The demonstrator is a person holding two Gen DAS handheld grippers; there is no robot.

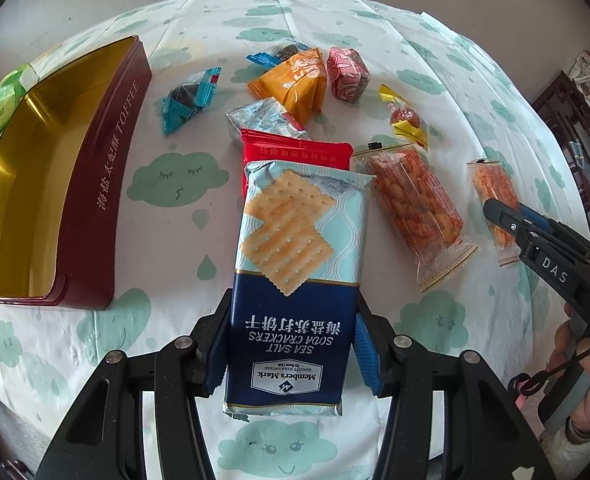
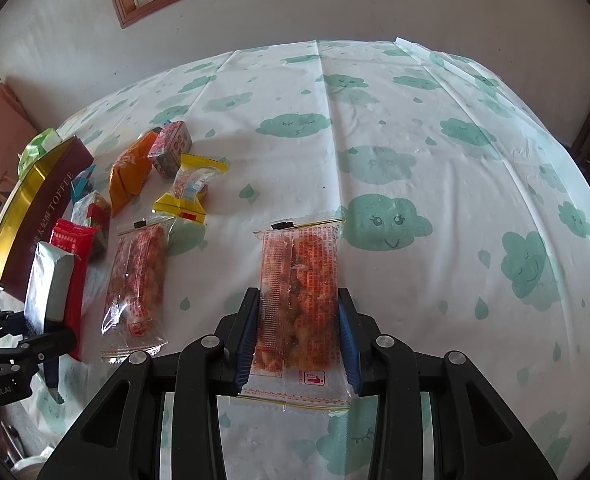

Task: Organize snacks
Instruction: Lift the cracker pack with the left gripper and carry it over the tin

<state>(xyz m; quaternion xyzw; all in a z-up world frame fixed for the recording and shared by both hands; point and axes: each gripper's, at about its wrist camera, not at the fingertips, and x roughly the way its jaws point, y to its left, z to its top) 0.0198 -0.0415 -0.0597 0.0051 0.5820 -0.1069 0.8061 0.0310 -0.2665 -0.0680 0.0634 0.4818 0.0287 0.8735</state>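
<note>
Soda cracker packet (image 1: 295, 280): oblong, navy lower half with white lettering, pale blue upper half picturing square crackers; clamped across its navy end by the left tongs (image 1: 291, 344), far end overlapping a red packet (image 1: 295, 152) on the counter (image 1: 375, 20). Clear packet of orange-red snacks (image 2: 299, 300): oblong, red print, crimped ends; clamped between the pads of the right tongs (image 2: 299, 344), resting on the cloud-print cloth. Second clear packet (image 1: 415, 208): same kind, lying loose between the two. Toffee tin (image 1: 107, 184): maroon outside, gold inside, open, interior bare as far as visible, left of the crackers. Green packet (image 1: 3, 104): just behind the tin. Loose beyond: two blue wrappers, silver packet, orange pouch (image 1: 295, 84), pink block (image 1: 347, 74), yellow-ended sweet (image 1: 405, 118).
</note>
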